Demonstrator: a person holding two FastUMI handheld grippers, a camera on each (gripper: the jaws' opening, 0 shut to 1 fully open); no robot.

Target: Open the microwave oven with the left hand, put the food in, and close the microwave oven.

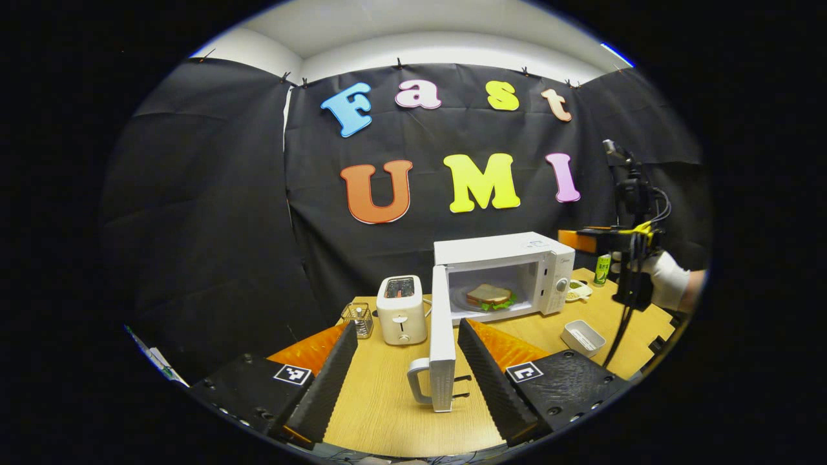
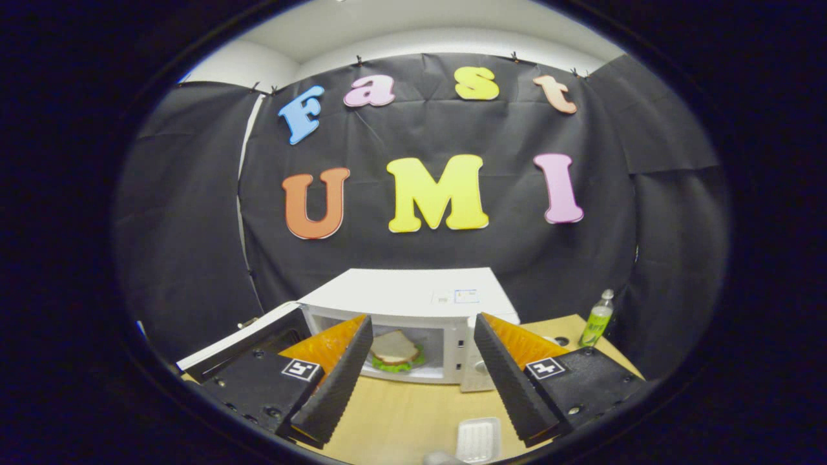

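Your left gripper (image 1: 407, 381) stands released, its fingers either side of the open microwave door (image 1: 442, 336) without touching it. Your right gripper (image 2: 420, 374) is released too, before the microwave (image 2: 413, 303), whose label is too small to read. Inside lies the sandwich (image 1: 491, 296). Beside it stands a toaster (image 1: 401, 310), then a green bottle (image 2: 597, 318).

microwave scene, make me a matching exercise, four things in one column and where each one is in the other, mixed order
Things:
1. sandwich
2. toaster
3. microwave door
4. green bottle

Places or states:
A. swung wide open
B. on the table, right of the microwave
C. on the plate inside the microwave
D. on the table, left of the microwave

Pairs: 1-C, 2-D, 3-A, 4-B
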